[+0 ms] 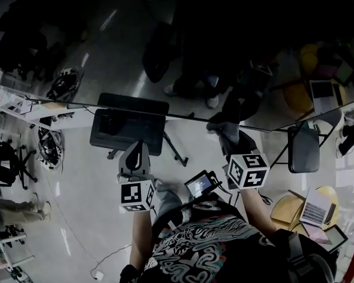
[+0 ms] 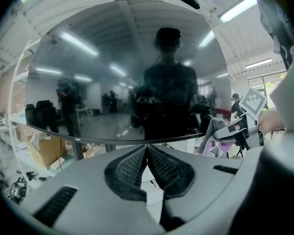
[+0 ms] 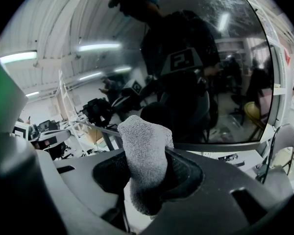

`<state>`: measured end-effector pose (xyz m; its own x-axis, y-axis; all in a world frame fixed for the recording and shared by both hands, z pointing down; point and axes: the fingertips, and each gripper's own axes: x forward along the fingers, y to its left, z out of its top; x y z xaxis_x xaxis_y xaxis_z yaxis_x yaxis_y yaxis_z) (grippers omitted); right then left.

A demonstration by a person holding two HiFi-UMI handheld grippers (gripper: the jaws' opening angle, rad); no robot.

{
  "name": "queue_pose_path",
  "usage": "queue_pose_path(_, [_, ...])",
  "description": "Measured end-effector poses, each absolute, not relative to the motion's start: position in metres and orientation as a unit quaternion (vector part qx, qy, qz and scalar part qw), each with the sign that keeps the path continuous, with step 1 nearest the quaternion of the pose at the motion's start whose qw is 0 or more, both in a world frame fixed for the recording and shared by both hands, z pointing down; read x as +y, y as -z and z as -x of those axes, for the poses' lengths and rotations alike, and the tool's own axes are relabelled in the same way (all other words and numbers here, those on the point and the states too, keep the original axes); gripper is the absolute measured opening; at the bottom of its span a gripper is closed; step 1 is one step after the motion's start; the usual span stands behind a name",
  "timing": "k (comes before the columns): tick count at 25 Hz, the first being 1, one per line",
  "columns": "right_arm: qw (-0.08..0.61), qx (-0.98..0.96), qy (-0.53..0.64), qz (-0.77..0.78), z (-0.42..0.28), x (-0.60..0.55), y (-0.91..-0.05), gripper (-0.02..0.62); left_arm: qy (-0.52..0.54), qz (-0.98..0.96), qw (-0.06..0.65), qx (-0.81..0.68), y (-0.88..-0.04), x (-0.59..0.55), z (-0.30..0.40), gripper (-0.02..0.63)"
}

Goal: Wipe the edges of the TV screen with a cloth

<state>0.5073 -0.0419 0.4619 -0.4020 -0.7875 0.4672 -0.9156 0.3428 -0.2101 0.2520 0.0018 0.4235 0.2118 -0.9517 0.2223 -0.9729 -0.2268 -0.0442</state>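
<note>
Pinching a grey cloth (image 3: 146,146) between its jaws, the right gripper (image 1: 224,131) holds it up in front of the lower edge of the TV screen (image 3: 225,58), at the centre of its view. The left gripper (image 2: 147,150), jaws pressed together and empty, points at that edge, lower centre.

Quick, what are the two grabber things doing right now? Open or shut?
Left gripper: shut, jaws together, nothing between them.
Right gripper: shut on the grey cloth.
</note>
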Motion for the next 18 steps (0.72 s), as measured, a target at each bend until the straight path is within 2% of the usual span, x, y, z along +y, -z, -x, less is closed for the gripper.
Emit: queue_pose_path(18, [0.146, -0.794, -0.247, -0.535, -0.473, -0.050, -0.457, 0.179, -0.089, -0.791, 0.059, -0.602, -0.417, -0.026, -0.220, 0.018])
